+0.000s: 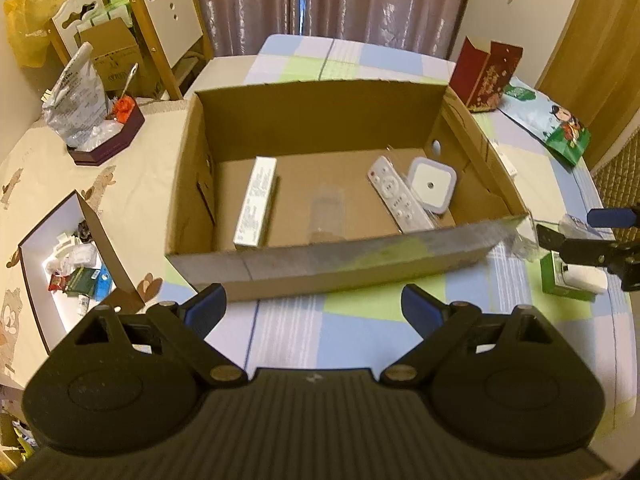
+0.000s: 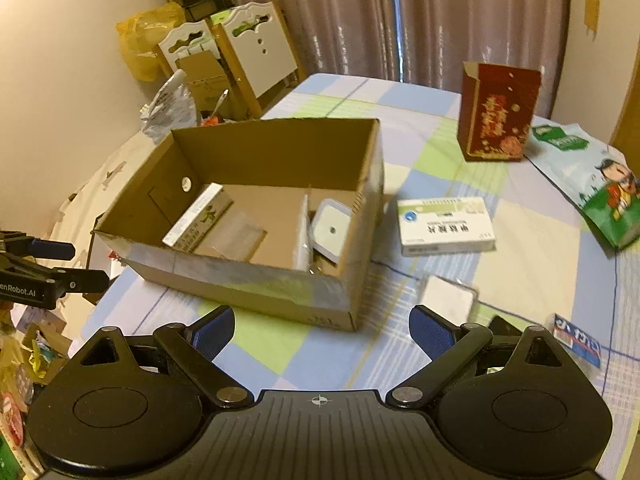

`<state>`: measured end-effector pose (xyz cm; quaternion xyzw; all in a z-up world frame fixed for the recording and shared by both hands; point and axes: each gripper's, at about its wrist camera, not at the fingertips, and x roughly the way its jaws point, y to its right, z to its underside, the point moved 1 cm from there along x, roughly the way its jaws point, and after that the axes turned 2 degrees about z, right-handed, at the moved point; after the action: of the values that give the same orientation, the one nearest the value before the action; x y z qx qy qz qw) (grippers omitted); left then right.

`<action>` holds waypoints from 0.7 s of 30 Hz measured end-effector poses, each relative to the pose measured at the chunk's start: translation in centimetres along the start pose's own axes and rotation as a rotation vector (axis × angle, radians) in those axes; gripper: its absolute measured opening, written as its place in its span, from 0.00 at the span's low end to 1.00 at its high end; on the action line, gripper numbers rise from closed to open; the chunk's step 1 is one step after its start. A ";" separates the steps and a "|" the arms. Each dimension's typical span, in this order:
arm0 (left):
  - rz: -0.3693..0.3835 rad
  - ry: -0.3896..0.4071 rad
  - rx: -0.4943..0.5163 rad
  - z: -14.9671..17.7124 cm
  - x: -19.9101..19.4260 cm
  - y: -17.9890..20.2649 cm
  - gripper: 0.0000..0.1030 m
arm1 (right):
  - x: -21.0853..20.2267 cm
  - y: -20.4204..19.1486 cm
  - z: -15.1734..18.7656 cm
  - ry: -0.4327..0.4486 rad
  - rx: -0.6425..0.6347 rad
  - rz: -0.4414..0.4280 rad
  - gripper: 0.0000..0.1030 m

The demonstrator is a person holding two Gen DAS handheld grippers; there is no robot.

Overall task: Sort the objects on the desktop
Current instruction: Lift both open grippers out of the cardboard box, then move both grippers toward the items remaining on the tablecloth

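An open cardboard box (image 1: pixel 320 268) (image 2: pixel 256 292) stands on the checked tablecloth. Inside it lie a long white carton (image 1: pixel 256 200) (image 2: pixel 198 220), a clear plastic piece (image 1: pixel 326 212) (image 2: pixel 236 238), a white remote (image 1: pixel 396 192) and a white square device (image 1: pixel 432 184) (image 2: pixel 330 228). My left gripper (image 1: pixel 314 304) (image 2: pixel 72 264) hangs open before the box's near wall, with nothing between its fingers. At the box's right corner my right gripper (image 2: pixel 322 328) (image 1: pixel 576 226) is open too and holds nothing. A white-and-green medicine box (image 2: pixel 446 224) (image 1: pixel 564 280) and a white square case (image 2: pixel 448 300) lie right of the cardboard box.
A red paper bag (image 2: pixel 500 112) (image 1: pixel 488 76) and a green snack bag (image 2: pixel 592 184) (image 1: pixel 560 128) sit at the back right. A small blue-and-white packet (image 2: pixel 576 340) lies near the right edge. A dark tray of clutter (image 1: pixel 108 136) and an open box (image 1: pixel 72 256) stand on the left.
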<state>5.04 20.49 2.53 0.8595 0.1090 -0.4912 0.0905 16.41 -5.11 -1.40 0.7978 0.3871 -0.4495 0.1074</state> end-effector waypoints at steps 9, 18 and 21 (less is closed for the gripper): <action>0.017 -0.025 0.010 1.8 0.6 2.3 0.90 | -2.3 4.2 2.6 0.010 0.084 0.031 0.94; 0.116 -0.066 0.080 4.1 2.6 7.0 0.90 | -6.3 11.3 6.7 0.032 0.252 0.132 0.94; 0.159 -0.077 0.130 4.6 3.3 9.1 0.90 | -7.3 13.6 8.2 0.028 0.305 0.167 0.94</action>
<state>5.40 10.88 -2.15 0.8499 0.0049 -0.5212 0.0773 18.74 -22.40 -2.70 0.8404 0.2481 -0.4816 0.0167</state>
